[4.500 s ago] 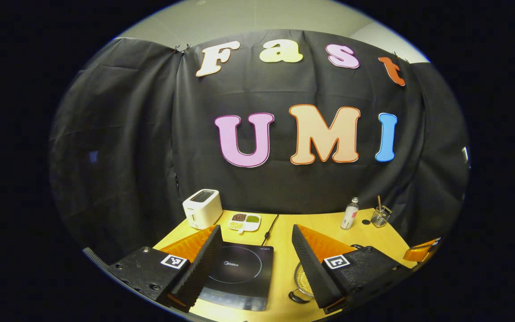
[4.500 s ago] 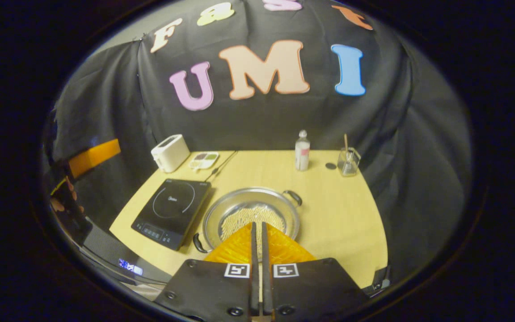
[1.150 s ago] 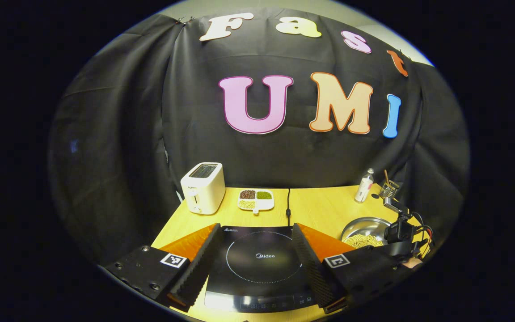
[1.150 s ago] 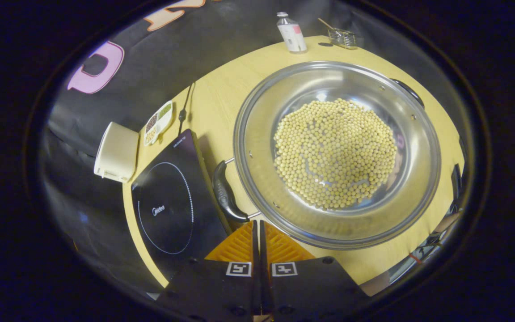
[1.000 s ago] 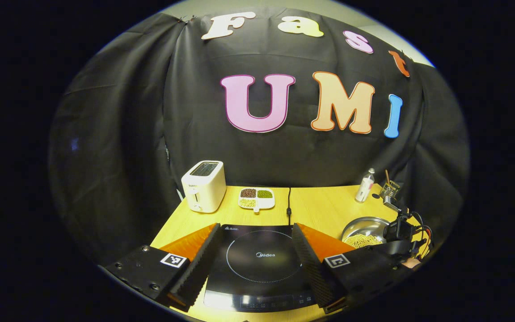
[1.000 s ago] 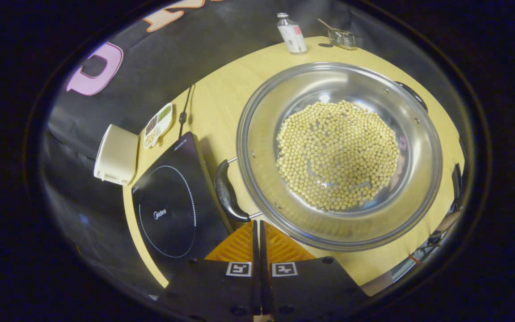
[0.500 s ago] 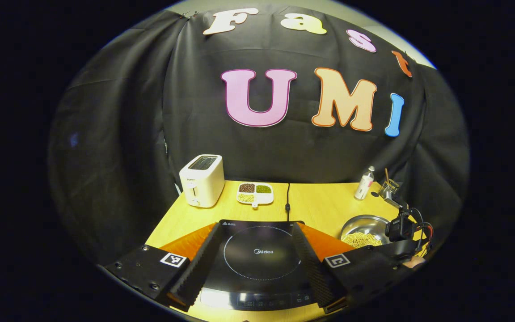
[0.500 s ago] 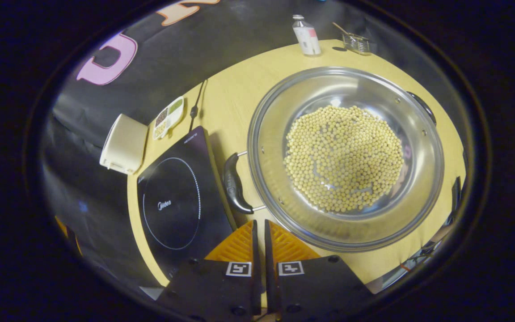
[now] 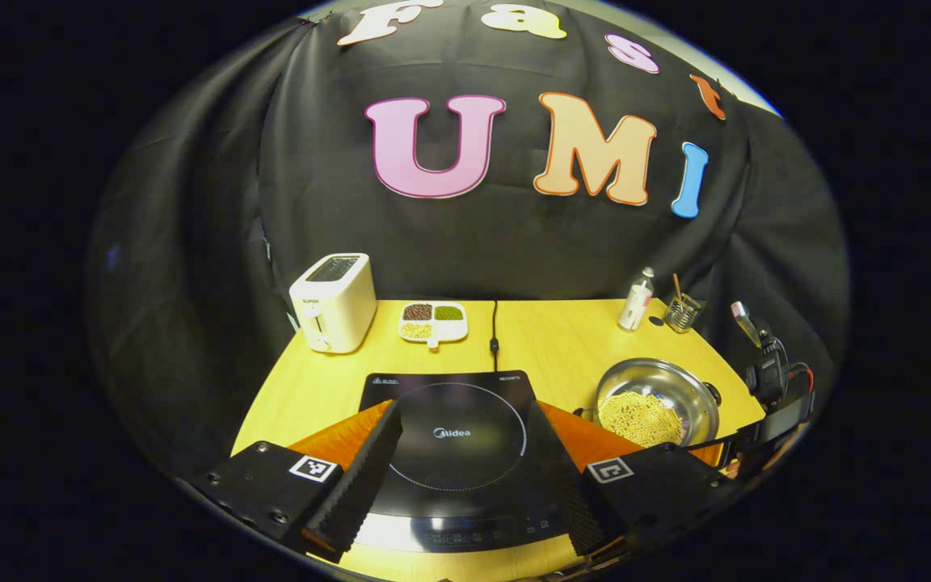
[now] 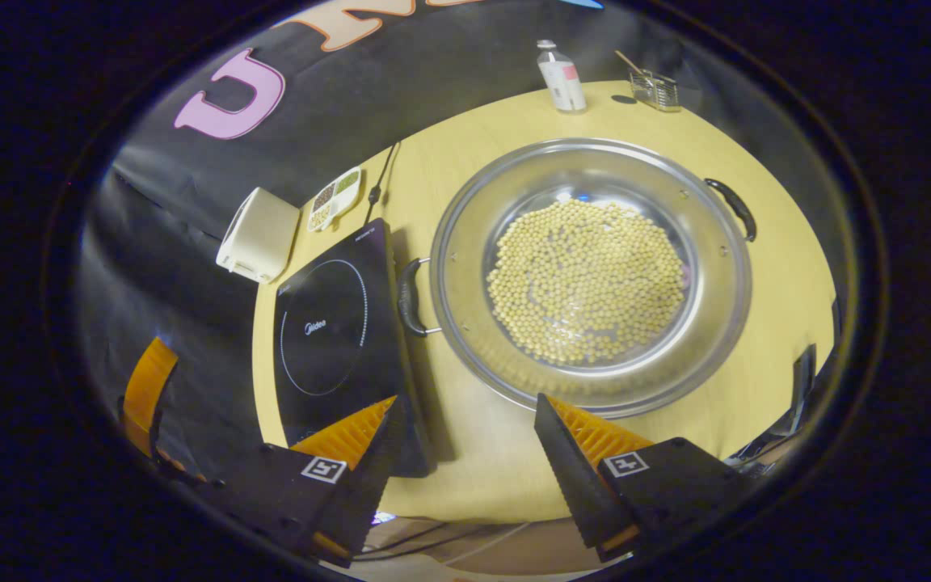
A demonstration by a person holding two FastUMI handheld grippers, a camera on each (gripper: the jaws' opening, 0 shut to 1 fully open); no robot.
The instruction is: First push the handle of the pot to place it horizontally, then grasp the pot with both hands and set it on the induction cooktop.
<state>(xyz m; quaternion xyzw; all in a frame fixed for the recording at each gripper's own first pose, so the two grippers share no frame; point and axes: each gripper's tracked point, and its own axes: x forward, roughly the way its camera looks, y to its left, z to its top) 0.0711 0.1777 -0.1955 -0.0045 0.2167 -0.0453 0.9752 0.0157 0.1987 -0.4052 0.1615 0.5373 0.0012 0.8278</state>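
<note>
Two grippers are hanging over the near edge of the wooden table (image 10: 764,275), each with its fingers spread wide apart and nothing between them. In the right gripper view, the right gripper (image 10: 465,420) is hovering above the table's front edge, its fingers framing bare wood just short of the pot (image 10: 587,275). The steel pot is sitting on the table, just to the right of the induction cooktop (image 10: 328,339), and is holding a heap of yellow soybeans (image 10: 587,279). Its near-side black handle (image 10: 409,295) is lying right beside the cooktop's edge, and its other handle (image 10: 734,206) is pointing to the opposite side, so the two are lining up roughly across the table. In the left gripper view, the left gripper (image 9: 465,440) is hovering over the front half of the cooktop (image 9: 453,440), whose black glass is showing between its open fingers. The pot (image 9: 655,400) is lying off to the right there, well apart from this gripper, and past it the other handheld gripper's body and cables (image 9: 768,384) are showing at the table's right edge. Farther back, a white toaster (image 9: 334,301) is standing at the left rear corner, with a white divided dish of beans (image 9: 433,320) beside it and the cooktop's black cord (image 9: 494,331) running back to the wall. At the right rear, a small bottle (image 9: 635,299) and a glass holding a stick (image 9: 682,311) are standing near each other.
</note>
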